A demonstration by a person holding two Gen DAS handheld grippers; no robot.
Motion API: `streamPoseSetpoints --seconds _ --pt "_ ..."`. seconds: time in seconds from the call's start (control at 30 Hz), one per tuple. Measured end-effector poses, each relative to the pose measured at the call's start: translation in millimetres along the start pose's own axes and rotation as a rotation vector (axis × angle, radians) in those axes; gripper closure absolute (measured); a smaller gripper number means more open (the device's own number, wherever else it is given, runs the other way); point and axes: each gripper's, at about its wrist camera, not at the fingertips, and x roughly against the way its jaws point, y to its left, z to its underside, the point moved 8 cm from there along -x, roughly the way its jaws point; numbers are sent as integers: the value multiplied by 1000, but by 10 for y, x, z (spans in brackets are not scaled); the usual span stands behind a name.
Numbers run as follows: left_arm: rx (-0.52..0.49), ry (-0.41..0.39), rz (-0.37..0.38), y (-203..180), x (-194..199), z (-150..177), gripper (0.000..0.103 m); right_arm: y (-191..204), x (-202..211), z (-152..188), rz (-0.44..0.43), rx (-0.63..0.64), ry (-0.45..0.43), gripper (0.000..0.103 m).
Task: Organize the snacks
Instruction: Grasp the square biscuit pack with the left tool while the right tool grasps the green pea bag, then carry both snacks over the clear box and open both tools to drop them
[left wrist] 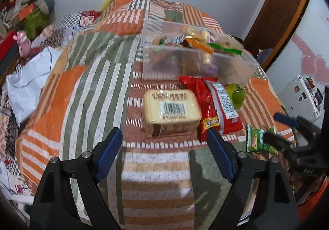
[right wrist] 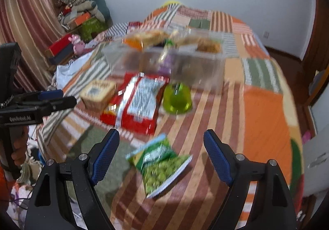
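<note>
A clear plastic box with several wrapped snacks in it stands on the patchwork bedspread. In front of it lie a beige boxed snack, a red packet, a green jelly cup and a green pea packet. My left gripper is open and empty, just short of the beige box. My right gripper is open and empty, over the pea packet; it also shows in the left wrist view.
The bedspread covers the whole bed. A white bag lies at its left edge. Boxes and cushions pile by the curtain at the far left. A door is at the right.
</note>
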Motion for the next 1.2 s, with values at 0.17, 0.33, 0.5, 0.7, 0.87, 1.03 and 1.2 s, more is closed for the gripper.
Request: streamPoseSetpoints --seconds 0.17,0.33,0.5,0.7,0.87,1.03,1.2 --pt "18 23 -1 19 -93 36 19 37 -133 270 -20 -25 70 21" --pt "21 37 1 -9 -176 41 19 58 -126 295 2 12 61 46" --pt "22 40 11 -50 -243 -14 19 -28 -121 231 -17 -24 47 57" --pt "31 38 24 -96 -336 -112 19 -112 -102 184 -15 -61 20 57" --pt "21 39 -8 -115 -485 -164 18 -194 -61 116 -3 -84 -7 57" --pt "33 51 -25 -65 -641 -203 18 -269 -20 55 6 -102 -36 57" --pt "54 46 -1 -33 -747 -222 20 -318 -1 -9 11 -115 -50 57"
